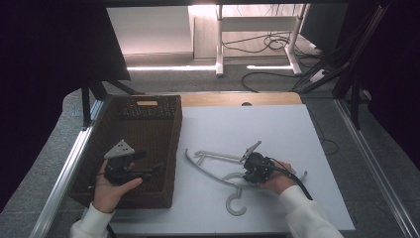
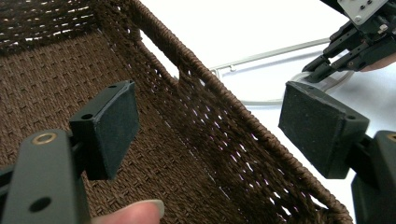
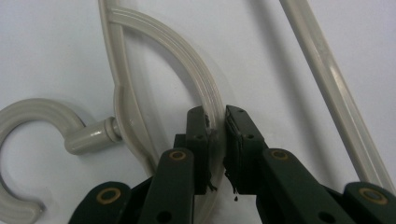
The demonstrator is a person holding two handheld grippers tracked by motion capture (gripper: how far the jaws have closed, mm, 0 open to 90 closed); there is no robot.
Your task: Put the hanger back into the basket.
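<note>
1. The right gripper (image 3: pixel 215 122) is clamped on the pale plastic hanger (image 3: pixel 196 79); its two black jaws stand nearly together with the hanger's curved inner arch pinched between the pads.
2. Seen along those jaws, the hanger's hook (image 3: pixel 28 140) lies off to the left of the pinch point, joined by a short neck to the frame, and the straight bottom bar runs diagonally past on the right, apart from the jaws.
3. In the high view the right gripper (image 1: pixel 250 171) sits over the middle of the hanger (image 1: pixel 213 157), which lies flat on the white table (image 1: pixel 277 129); the hook (image 1: pixel 235 204) curls on the near side of the gripper, towards the person, and one shoulder stretches away to its left.
4. The left gripper (image 2: pixel 205 121) is wide open with nothing between its pads, straddling the side wall of the brown woven basket (image 2: pixel 205 93), one pad over the basket's inside and the other over the table.
5. From above, the left gripper (image 1: pixel 143 166) hovers over the basket (image 1: pixel 148 129), well apart from the hanger, which lies to its right beyond the basket wall.
</note>
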